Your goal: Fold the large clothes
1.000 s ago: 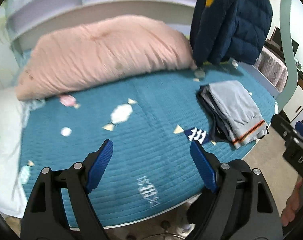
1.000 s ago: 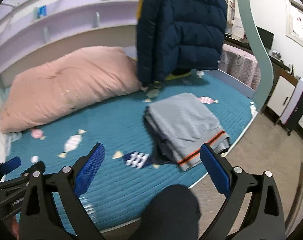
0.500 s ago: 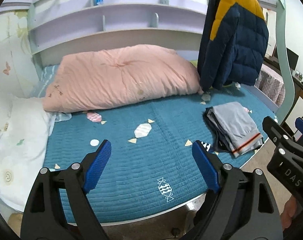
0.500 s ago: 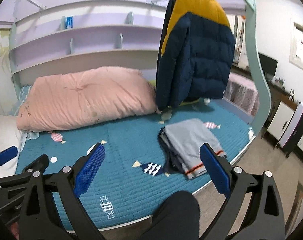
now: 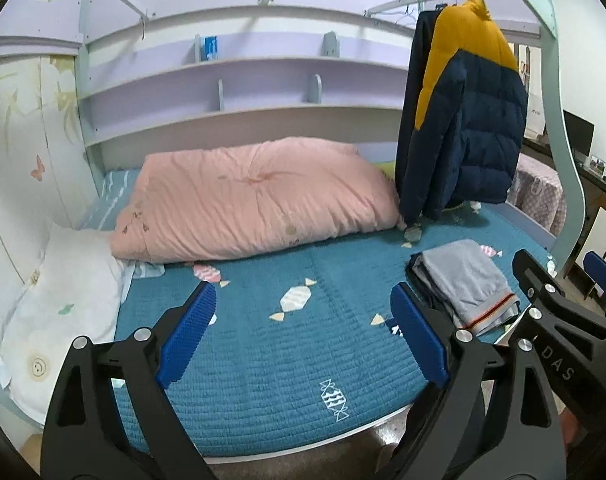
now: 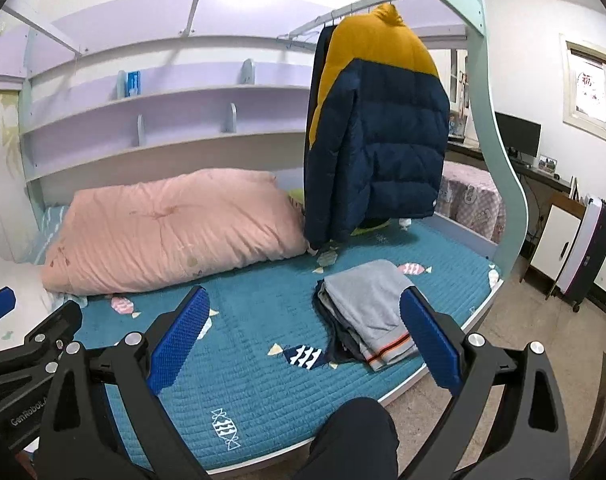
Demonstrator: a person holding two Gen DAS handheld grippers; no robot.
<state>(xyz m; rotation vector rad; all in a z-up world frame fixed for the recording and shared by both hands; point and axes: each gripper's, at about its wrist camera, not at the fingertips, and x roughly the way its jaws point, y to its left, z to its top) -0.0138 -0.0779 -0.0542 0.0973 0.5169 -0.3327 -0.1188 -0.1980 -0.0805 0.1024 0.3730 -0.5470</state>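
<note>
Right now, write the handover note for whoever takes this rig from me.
Left claw: open, nothing between the jaws; they have just been opening wider.
Right claw: open, empty.
Both hang above the front edge of the teal bed cover, touching nothing.
Done: a folded stack, grey on top, lies near the bed's right edge.
Left: the navy and yellow puffer jacket hangs on the rail over the bed, unfolded; probably the next piece.
</note>
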